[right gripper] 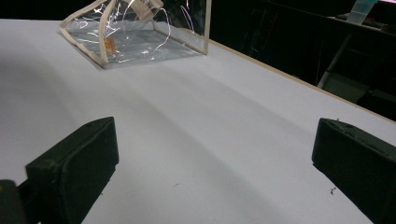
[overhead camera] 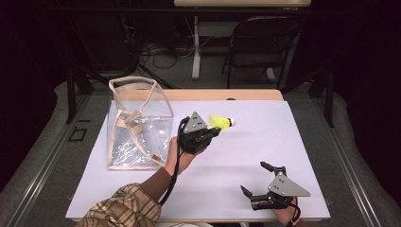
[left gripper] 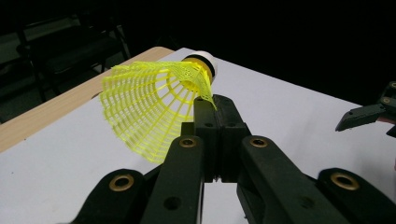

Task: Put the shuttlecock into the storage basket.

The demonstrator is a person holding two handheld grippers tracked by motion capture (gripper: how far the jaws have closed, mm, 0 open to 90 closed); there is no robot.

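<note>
Your left gripper (overhead camera: 213,131) is clamped on the skirt edge of the yellow shuttlecock (overhead camera: 222,122) (cork pointing away), raised over the bench (overhead camera: 265,142) just right of the clear bag (overhead camera: 137,124). Your right gripper (overhead camera: 259,180) rests spread wide, empty, near the front edge.

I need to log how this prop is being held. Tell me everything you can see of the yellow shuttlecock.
The shuttlecock has a bright yellow plastic mesh skirt, flared open, and a white rounded cap behind a yellow and dark band. The left gripper holds it with jaws shut on the skirt's edge near the cap. It is held above the white table, cap pointing away from the gripper.
</note>
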